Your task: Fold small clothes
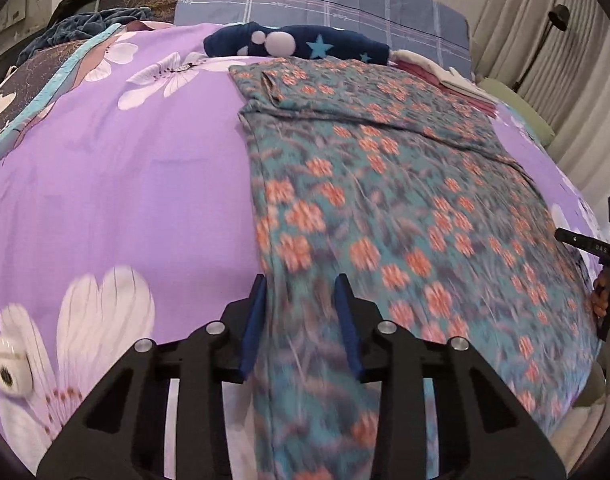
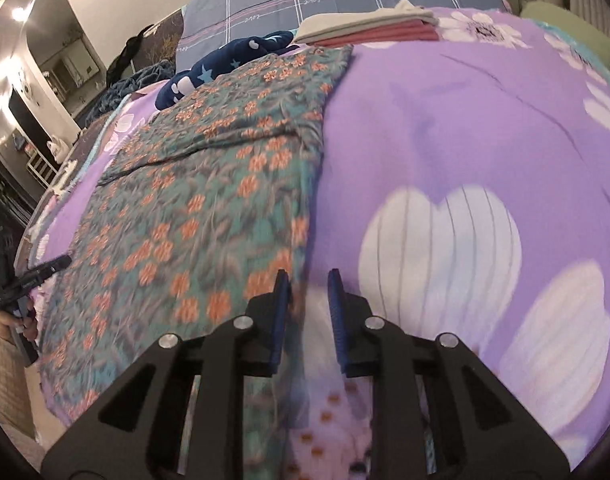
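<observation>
A teal garment with orange flowers point(image 1: 385, 200) lies spread flat on the purple flowered bed sheet point(image 1: 125, 180), its far part folded over. My left gripper point(image 1: 301, 280) hangs over the garment's near left edge with its blue pads apart, and the cloth edge runs beneath the gap. In the right wrist view the same garment point(image 2: 205, 200) fills the left half. My right gripper point(image 2: 308, 276) stands over its near right edge, pads apart, with sheet and cloth edge showing between them. Each gripper also shows at the rim of the other's view: right gripper point(image 1: 585, 244), left gripper point(image 2: 33, 276).
A navy star-print cloth point(image 1: 305, 42) lies beyond the garment. A folded stack of cream and pink clothes point(image 2: 369, 24) sits at the far right of the bed. A plaid pillow point(image 1: 325, 0) is behind. A small white round object point(image 1: 9, 372) rests near left. Curtains hang at the right.
</observation>
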### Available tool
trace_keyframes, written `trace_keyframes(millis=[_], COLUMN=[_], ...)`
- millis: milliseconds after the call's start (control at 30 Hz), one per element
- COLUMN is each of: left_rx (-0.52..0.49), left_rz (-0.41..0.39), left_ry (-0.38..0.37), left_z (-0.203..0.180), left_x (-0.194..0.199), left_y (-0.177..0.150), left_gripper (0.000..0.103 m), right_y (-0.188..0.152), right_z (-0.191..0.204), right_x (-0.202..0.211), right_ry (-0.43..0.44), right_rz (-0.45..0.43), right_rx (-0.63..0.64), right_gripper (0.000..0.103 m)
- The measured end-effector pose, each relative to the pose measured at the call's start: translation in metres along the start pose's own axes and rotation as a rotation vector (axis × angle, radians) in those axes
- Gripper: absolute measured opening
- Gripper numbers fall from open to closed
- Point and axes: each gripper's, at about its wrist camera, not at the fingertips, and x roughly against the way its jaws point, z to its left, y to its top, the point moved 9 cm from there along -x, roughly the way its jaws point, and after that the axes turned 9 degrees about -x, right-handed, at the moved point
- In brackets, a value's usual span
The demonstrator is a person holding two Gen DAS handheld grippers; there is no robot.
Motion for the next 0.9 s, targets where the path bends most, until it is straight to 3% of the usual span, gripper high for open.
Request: trace_keyframes(millis=[300, 567, 700, 900], left_rx=[-0.019, 0.025, 0.008, -0.017], left_rz=[-0.005, -0.036, -0.037, -0.022], left_ry=[-0.073, -0.183, -0.237, -0.224], left_z=[-0.022, -0.033, -0.04, -0.044], left_x=[0.032, 0.065, 0.06, 0.058], left_y=[-0.046, -0.089, -0.084, -0.081], left_gripper=[0.036, 0.037, 0.053, 0.054], right_y=[-0.05, -0.113, -0.115, -0.107], right_z=[-0.005, -0.012, -0.005, 0.009], right_x=[0.034, 0.076, 0.073, 0.059], right_ry=[0.069, 0.266, 0.3, 0.338], right_rz=[0.015, 0.074, 0.09, 0.148], right_rx=[-0.044, -0.166, -0.147, -0.167], right_gripper=[0.022, 0.022, 0.024, 0.024])
